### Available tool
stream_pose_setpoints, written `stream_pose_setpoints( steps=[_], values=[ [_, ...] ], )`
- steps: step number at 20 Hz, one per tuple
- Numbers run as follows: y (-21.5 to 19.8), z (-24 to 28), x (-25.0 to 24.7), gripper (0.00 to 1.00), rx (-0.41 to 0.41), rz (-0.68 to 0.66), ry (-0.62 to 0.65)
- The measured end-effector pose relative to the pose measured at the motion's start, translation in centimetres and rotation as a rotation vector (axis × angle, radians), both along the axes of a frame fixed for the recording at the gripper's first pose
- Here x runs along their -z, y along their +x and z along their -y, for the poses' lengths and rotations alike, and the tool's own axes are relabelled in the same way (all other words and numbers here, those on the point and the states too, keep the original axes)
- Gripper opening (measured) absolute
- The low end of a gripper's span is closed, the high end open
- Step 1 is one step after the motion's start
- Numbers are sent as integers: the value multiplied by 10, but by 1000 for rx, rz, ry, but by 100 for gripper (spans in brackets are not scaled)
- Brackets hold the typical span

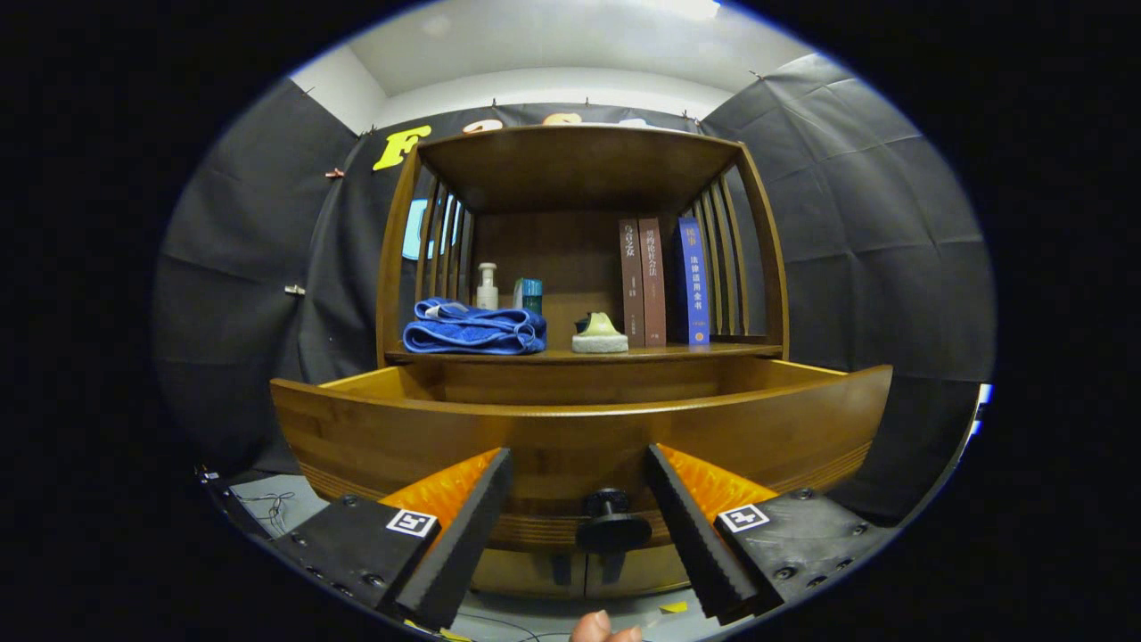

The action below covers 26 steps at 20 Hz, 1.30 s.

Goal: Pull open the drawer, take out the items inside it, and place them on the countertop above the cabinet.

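drawer (579,419) interior hidden behind its front, book titles unreadable

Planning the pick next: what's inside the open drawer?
The drawer is pulled out, but only its inner back and side walls show. Its front panel hides the floor and any contents. The gripper jaws stand open either side of the knob.

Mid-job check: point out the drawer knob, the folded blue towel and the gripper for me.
drawer knob (612,528): gripper view, on its round dark face, between the fingers.
folded blue towel (472,328): gripper view, on the fold's front, on the countertop.
gripper (579,526): gripper view, midway between the open fingers, which touch nothing.
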<state>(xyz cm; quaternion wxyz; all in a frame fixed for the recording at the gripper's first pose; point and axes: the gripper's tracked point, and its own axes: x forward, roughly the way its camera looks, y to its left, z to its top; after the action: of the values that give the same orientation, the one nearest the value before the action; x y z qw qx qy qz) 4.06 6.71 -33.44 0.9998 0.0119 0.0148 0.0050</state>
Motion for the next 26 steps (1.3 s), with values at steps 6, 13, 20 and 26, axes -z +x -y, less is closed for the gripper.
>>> stream_pose_setpoints(
  steps=[6, 13, 20, 26],
  values=[
    [35, 0, -6, 99, -3, -16, 16],
    [81, 0, 0, 99, -7, -44, 17],
    [125, -2, 7, 99, -11, -80, -40],
    [157, -4, 9, 99, -5, -95, -40]
  ],
)
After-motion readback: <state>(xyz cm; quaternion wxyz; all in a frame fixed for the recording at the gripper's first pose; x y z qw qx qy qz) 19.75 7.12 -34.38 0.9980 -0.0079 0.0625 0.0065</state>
